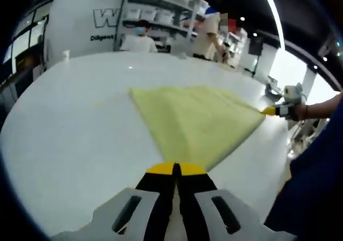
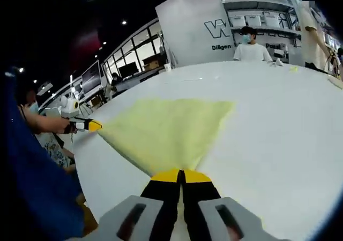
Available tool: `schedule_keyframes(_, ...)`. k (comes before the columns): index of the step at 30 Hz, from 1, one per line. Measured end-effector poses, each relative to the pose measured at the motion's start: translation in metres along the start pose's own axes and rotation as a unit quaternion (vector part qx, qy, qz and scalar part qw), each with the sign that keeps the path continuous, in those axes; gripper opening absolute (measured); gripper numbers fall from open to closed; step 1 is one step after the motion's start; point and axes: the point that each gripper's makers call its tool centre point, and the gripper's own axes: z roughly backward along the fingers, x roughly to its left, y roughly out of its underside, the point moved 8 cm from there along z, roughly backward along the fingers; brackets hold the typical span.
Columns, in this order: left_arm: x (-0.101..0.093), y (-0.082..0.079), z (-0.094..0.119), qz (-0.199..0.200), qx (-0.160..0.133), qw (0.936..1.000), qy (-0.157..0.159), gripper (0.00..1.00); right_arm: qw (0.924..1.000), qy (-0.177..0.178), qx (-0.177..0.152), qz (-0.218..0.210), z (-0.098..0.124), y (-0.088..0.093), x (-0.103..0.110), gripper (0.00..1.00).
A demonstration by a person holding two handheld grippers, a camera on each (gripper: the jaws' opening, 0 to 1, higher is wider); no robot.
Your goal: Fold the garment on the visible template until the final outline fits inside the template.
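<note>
**Both tongs pinching garment corners, cloth stretched between them**

You're clenching the left tongs [image 1: 176, 171] on the near corner of the yellow garment [image 1: 195, 120]; jaws are pressed together with cloth running straight out from the tips. Same on the other side: the right tongs [image 2: 181, 175] are closed on their own corner, fabric fanning forward from the tips across the white tabletop [image 2: 278, 107].

In the left gripper view, the right tongs are showing off to the right, gripping the far corner. In the right gripper view, the left tongs are sitting off to the left doing the same.

The garment is lying flat ahead of both tongs, pulled taut along the edge you're holding. My read: you're holding two adjacent corners so the edge stays straight and the fold lands square.

I can't make out any template outline on the tabletop, so fit can't be judged.

Next likely calls for carrying both corners forward together, evenly, or the edge skews.
</note>
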Motion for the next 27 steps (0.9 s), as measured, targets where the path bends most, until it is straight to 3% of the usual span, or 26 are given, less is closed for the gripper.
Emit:
schedule_keyframes(2, -0.001, -0.002, 0.008, 0.002, -0.009, 1.0000, -0.002, 0.01, 0.9999, 0.005, 0.002, 0.010, 0.008, 0.002, -0.001, 0.01)
schedule_keyframes(4, -0.003, -0.005, 0.014, 0.005, -0.016, 0.9998, -0.007, 0.05, 0.9999, 0.009, -0.004, 0.007, 0.016, 0.003, -0.002, 0.09)
schedule_keyframes(6, -0.011, -0.013, 0.025, 0.009, -0.023, 0.9996, -0.011, 0.17, 0.9998, 0.011, -0.013, 0.006, 0.022, 0.003, -0.001, 0.19)
schedule_keyframes(8, -0.009, -0.010, 0.022, 0.016, -0.033, 0.9992, -0.014, 0.29, 0.9996, 0.012, -0.018, 0.015, 0.029, 0.000, 0.003, 0.28)
schedule_keyframes(12, -0.020, -0.018, 0.032, 0.007, -0.044, 0.9988, -0.018, 0.45, 0.9990, 0.006, -0.026, 0.037, 0.037, -0.008, 0.014, 0.49)
schedule_keyframes(15, -0.029, -0.022, 0.034, 0.010, -0.045, 0.9988, -0.018, 0.70, 0.9981, -0.003, -0.033, 0.052, 0.040, -0.015, 0.020, 0.62)
schedule_keyframes(16, -0.040, -0.028, 0.036, 0.012, -0.043, 0.9989, -0.016, 0.79, 0.9981, -0.005, -0.033, 0.053, 0.040, -0.018, 0.023, 0.66)
schedule_keyframes(19, -0.037, -0.025, 0.035, 0.010, -0.038, 0.9991, -0.017, 0.91, 0.9979, -0.009, -0.029, 0.058, 0.040, -0.025, 0.027, 0.83)
schedule_keyframes(21, -0.041, -0.024, 0.035, 0.023, -0.017, 0.9995, -0.014, 0.99, 0.9980, -0.009, -0.027, 0.057, 0.040, -0.032, 0.028, 1.00)
schedule_keyframes(27, -0.049, -0.038, 0.046, 0.027, -0.053, 0.9979, -0.025, 0.99, 0.9959, -0.014, -0.051, 0.072, 0.049, -0.053, 0.032, 1.00)
